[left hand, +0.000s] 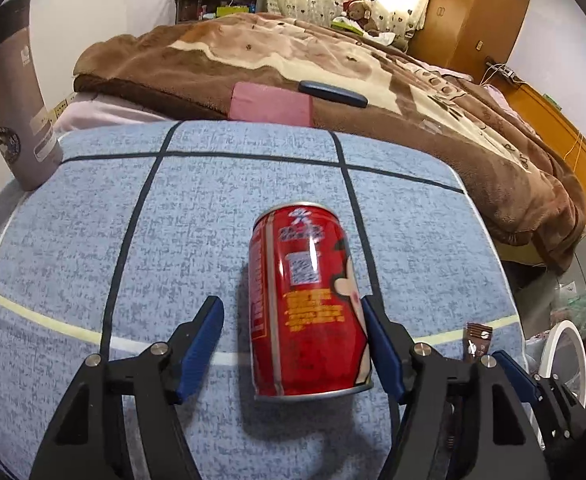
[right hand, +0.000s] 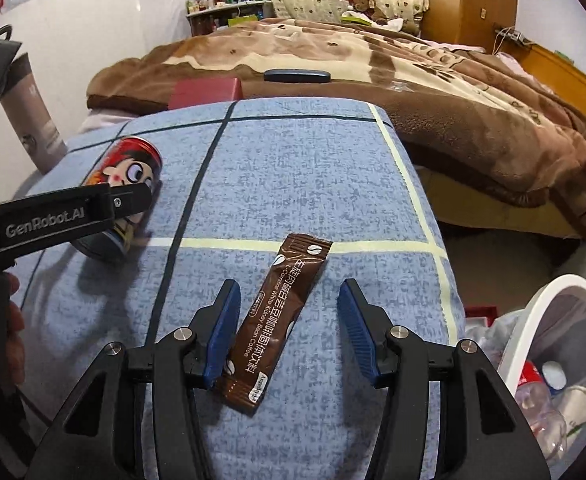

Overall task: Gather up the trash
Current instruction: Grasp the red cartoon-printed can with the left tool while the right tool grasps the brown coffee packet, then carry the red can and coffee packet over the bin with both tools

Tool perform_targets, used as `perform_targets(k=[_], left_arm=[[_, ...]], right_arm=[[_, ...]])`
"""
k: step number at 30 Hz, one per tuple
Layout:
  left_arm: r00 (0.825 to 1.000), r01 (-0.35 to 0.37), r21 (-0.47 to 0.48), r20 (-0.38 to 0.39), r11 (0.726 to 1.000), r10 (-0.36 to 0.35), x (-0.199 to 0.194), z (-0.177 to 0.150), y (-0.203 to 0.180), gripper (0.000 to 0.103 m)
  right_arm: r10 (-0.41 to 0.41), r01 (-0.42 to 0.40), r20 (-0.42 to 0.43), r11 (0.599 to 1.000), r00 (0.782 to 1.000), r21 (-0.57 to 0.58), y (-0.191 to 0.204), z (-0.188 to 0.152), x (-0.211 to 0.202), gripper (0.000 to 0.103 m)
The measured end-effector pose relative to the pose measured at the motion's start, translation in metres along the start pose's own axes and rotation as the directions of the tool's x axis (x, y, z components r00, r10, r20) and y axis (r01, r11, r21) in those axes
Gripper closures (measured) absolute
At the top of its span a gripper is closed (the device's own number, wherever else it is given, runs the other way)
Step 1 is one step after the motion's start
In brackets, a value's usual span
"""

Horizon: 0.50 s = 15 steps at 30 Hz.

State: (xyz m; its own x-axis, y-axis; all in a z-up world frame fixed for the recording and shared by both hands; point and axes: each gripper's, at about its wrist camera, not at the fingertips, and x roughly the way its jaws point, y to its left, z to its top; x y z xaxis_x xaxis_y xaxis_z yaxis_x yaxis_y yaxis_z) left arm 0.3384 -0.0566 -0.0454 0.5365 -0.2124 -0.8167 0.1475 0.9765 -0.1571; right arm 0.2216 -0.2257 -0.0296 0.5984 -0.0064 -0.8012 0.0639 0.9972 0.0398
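Nearest to us, the left gripper [left hand: 293, 344] stands with its jaws partly apart around the red can [left hand: 307, 304], which lies on its side on the blue cloth [left hand: 173, 240]. The right-hand blue pad touches the can's flank; a clear gap of cloth shows between the left-hand pad and the can, so we read no grip. The can's open room is to its left, where the cloth lies bare up to the dark grid lines.

The right gripper [right hand: 289, 320] holds nothing: its jaws stand well apart over the brown coffee sachet [right hand: 279, 320], which lies flat and slanted on the cloth. The left pad sits just beside the sachet's lower edge; we cannot tell whether it touches. The right pad stands clear of it.

To the right the cloth ends at a rounded edge, and beyond the drop we see the white bin [right hand: 541, 320], its rim cut off by the frame, with a plastic bottle and wrappers inside. In the right wrist view the left gripper's arm hides the can's middle, and part of a hand shows at the left border.

The can is glossy red with a cartoon face and yellow print, too blurred to read. The sachet bears white lettering.

Farther left stands a grey tumbler [left hand: 17, 108]. Beyond the far edge lie a pink box [left hand: 271, 104], a dark case [left hand: 333, 94] and a brown blanket [left hand: 413, 100].
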Motion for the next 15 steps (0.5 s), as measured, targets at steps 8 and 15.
perform_targets(k=[8,15], left_arm=[[1.0,0.014,-0.005,0.011,1.0,-0.014,0.001,-0.002,0.002,0.049],[0.999,0.026,0.004,0.019,1.0,-0.027,-0.01,-0.011,0.004,0.049]], right_arm=[[0.021,-0.021,0.014,0.999,1.0,0.025,-0.008,0.0,-0.003,0.081],[0.084,-0.087,0.038,0.993,0.996,0.075,-0.012,-0.004,-0.006,0.085]])
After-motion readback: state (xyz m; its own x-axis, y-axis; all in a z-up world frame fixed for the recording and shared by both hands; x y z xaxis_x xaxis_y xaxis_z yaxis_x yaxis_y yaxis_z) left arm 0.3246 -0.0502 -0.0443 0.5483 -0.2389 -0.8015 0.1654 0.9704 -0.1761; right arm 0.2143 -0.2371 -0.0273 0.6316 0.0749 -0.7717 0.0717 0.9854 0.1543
